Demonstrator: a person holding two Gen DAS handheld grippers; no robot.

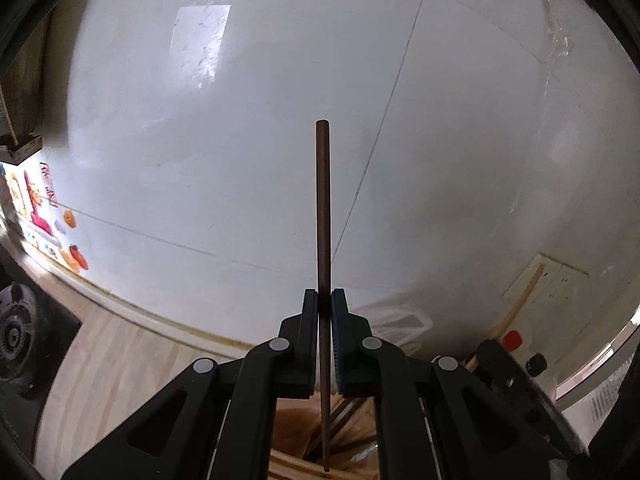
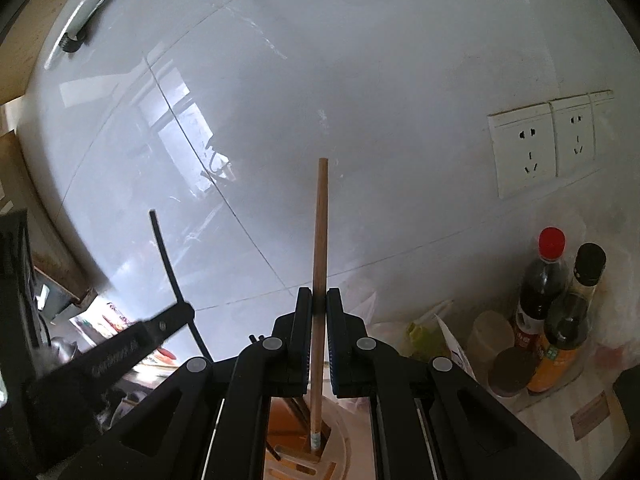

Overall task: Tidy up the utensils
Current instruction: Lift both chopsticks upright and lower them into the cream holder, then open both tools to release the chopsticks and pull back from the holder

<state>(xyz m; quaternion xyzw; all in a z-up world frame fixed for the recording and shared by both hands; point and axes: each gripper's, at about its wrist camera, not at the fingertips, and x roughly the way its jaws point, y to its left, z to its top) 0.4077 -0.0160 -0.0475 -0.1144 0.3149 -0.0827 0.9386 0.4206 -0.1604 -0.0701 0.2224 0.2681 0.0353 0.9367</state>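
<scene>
I'm looking at a glossy white tiled wall (image 1: 240,140) that fills most of both views, with a pale wooden counter (image 1: 120,360) along its foot on my left side. On the right wrist view, wall sockets (image 2: 524,148) sit high on the tiles, and below them stand two dark bottles, one with a red cap (image 2: 540,280) and one with a black cap (image 2: 568,320), touching each other, with a small brown-lidded jar (image 2: 512,372) just in front. My left gripper (image 1: 324,300) has its fingers pressed together on a dark brown chopstick (image 1: 323,200), which stands upright, its lower end reaching down among other sticks in a wooden holder (image 1: 296,432) beneath the fingers. My right gripper (image 2: 319,300) is clamped on a lighter wooden chopstick (image 2: 321,232), also upright, its lower tip down in a round, light-coloured holder (image 2: 336,440). From the right wrist view I can also see the left gripper off to the side, holding its dark stick tilted against the wall. Bright stickers (image 1: 44,216) line the wall's base at far left.
</scene>
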